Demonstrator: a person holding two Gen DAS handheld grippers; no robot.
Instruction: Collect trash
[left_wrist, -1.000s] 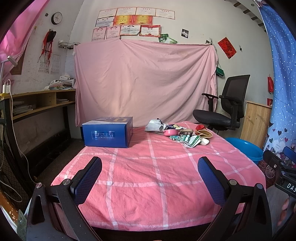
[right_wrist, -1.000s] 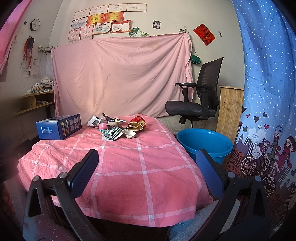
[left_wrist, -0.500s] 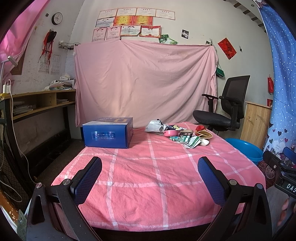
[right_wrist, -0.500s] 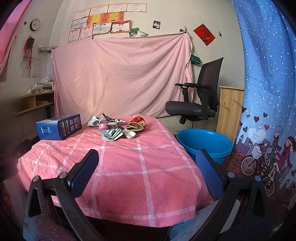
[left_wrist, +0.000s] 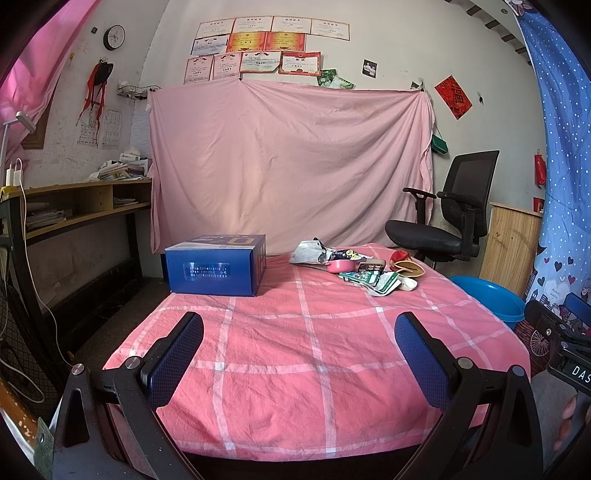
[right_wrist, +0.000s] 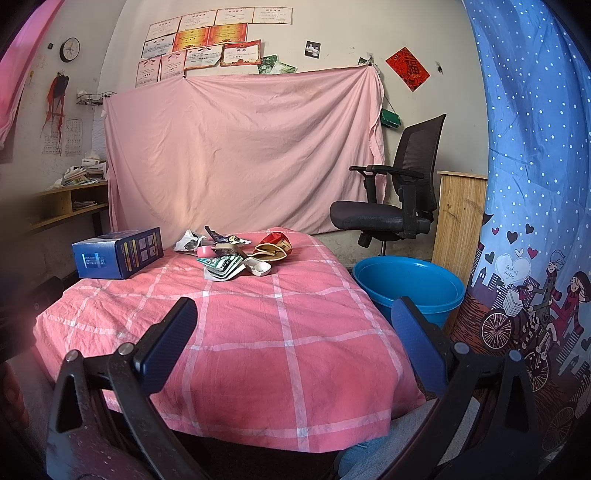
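A pile of crumpled wrappers and packets (right_wrist: 229, 258) lies at the far end of a pink checked cloth-covered table (right_wrist: 258, 332), right of a blue cardboard box (left_wrist: 216, 264). A blue plastic tub (right_wrist: 408, 286) stands on the floor beside the table's right edge. The left gripper (left_wrist: 299, 354) and right gripper (right_wrist: 293, 336) hover at the near edge, jaws wide apart, holding nothing.

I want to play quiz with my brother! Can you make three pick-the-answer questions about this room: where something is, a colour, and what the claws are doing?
1. Where is the trash pile?
A. on the pink checked table
B. in the tub
C. on the chair

2. What colour is the tub on the floor?
A. red
B. blue
C. yellow

3. How are the left claw and right claw?
A. both open, holding nothing
B. both shut on trash
C. one holds the box

Answers: 1 A, the wrappers lie on the table at its far end. 2 B, its rim and wall are blue. 3 A, each claw's fingers stand wide apart.
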